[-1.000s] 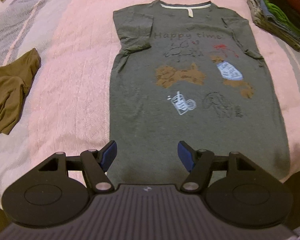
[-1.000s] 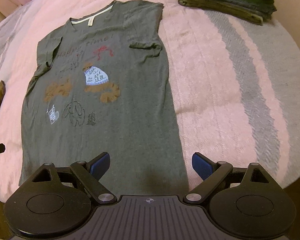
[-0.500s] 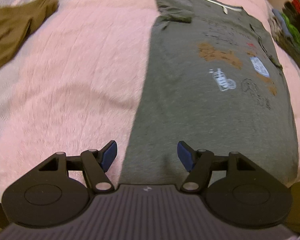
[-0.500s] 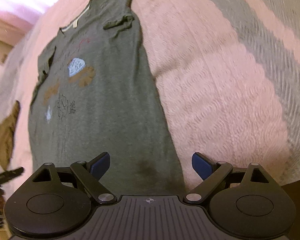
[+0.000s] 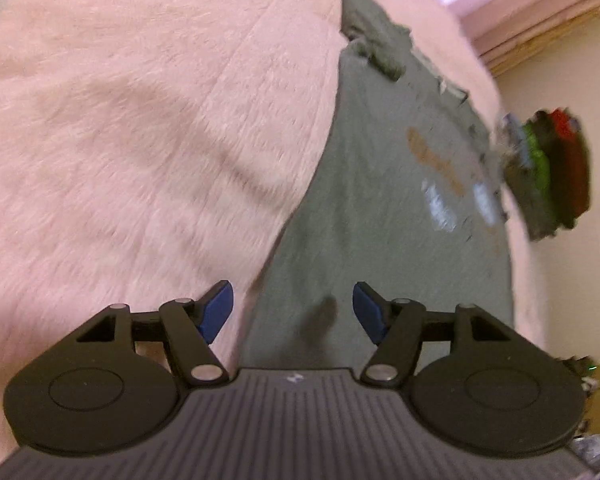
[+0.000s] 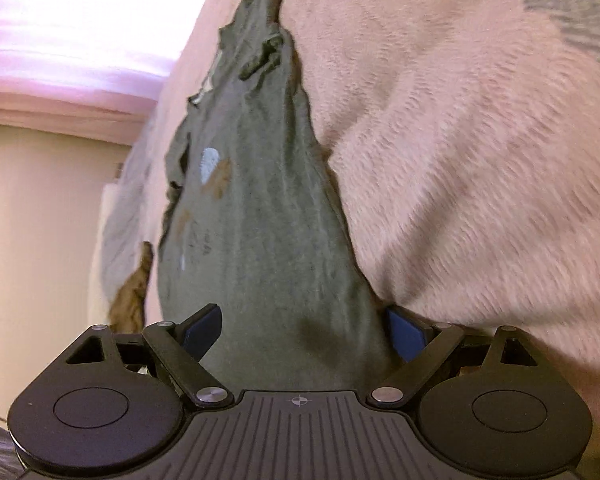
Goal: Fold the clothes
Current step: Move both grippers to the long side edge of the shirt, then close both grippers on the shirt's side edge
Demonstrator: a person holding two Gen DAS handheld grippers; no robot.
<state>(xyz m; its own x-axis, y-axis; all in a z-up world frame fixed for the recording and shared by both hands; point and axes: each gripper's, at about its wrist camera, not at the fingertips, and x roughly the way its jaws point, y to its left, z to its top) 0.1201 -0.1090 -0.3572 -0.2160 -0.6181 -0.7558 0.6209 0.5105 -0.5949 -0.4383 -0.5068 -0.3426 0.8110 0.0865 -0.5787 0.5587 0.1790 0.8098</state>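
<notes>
Right wrist: spread tongs [image 6: 302, 332] straddle shirt [image 6: 260, 216] hem.

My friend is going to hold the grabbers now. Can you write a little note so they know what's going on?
Left gripper: open, holding nothing, low at the bottom hem of the grey T-shirt, over its left corner.
Right gripper: open, holding nothing, at the hem's right corner; T-shirt fabric lies between the fingers.
The T-shirt is spread out, print side up, on the pink blanket.
A stack of folded clothes sits beyond the T-shirt; a brown garment lies off to the side.
Done: T-shirt laid out. Left: probably pinch both hem corners, then fold it. No fold made yet.
</notes>
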